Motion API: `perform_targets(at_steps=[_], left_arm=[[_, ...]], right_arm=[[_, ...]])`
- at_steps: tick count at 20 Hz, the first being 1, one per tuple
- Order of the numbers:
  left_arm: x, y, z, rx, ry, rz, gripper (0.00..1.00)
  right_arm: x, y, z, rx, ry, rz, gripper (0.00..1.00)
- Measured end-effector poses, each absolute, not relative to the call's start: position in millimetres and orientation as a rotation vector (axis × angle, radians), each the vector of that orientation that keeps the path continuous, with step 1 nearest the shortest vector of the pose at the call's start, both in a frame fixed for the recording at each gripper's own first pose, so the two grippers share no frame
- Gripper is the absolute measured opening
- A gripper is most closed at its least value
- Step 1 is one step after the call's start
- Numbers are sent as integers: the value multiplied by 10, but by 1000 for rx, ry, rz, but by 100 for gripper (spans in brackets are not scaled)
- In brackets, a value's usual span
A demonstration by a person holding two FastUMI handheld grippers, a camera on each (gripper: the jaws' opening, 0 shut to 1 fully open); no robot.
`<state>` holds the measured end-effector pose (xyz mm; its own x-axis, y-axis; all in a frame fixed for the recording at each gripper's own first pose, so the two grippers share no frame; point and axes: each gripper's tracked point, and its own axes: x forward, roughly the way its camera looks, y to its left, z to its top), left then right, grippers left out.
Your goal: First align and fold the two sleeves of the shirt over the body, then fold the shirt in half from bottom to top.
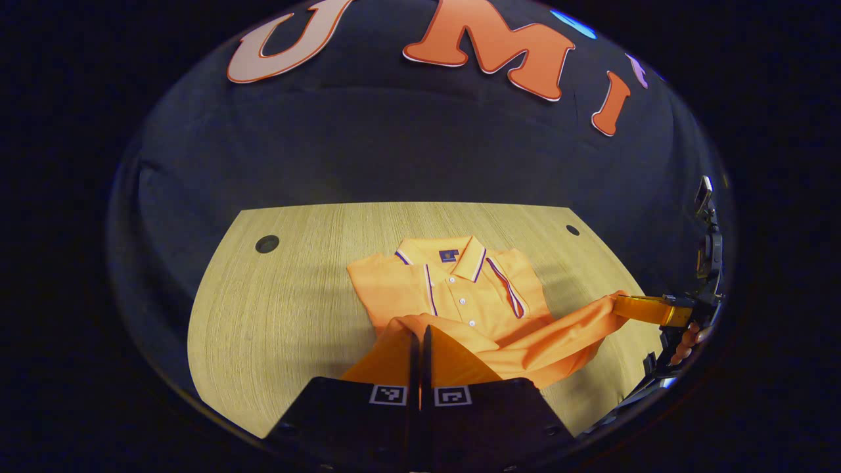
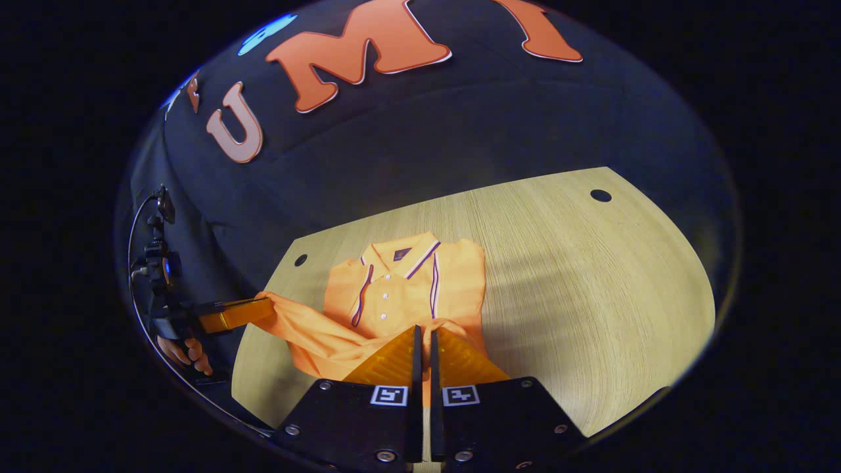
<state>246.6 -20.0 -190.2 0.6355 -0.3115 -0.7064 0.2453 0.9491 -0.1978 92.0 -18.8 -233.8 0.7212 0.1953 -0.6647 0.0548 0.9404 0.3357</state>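
Sleeves lie folded over the shirt (image 1: 460, 295), which rests on the surface (image 1: 276, 315) ahead of both fingers. The left gripper (image 1: 420, 341) and right gripper (image 2: 424, 341) each pinch a hem corner, fingers nearly closed on cloth. The bottom-to-top fold is underway; next, I judge, carry the hem evenly toward the collar.

Both gripper views look from the table's (image 1: 263, 315) near edge toward the shirt (image 1: 453, 289).

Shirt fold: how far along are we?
Sleeves look done: both lie folded over the body of the shirt. In hand: left gripper and right gripper each pinch the bottom hem, lifted off the table toward the collar. Left: lay the hem by the collar, release.
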Motion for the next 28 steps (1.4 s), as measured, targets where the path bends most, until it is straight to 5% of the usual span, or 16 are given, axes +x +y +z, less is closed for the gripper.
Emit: perform_targets(at_steps=[15,21,22,24,26,27,28], left_arm=[[3872,101,-2538,-166,922,-268,1],[4056,201,-2662,-198,948,-211,2],[4106,222,-2687,-173,944,-194,26],[4014,374,-2530,-130,933,-161,100],[4060,351,-2461,-98,896,-148,99],[4009,342,-2401,-91,877,-147,99],[3962,327,-2301,-90,849,-148,99]], right_arm=[[2460,-424,-2808,234,848,-33,5],[2674,-568,-2867,294,861,-101,1],[2666,-596,-2845,297,857,-114,1],[2637,-638,-2753,289,830,-119,2],[2597,-621,-2554,284,772,-112,21],[2569,-617,-2446,277,738,-107,41],[2525,-606,-2338,268,708,-101,46]])
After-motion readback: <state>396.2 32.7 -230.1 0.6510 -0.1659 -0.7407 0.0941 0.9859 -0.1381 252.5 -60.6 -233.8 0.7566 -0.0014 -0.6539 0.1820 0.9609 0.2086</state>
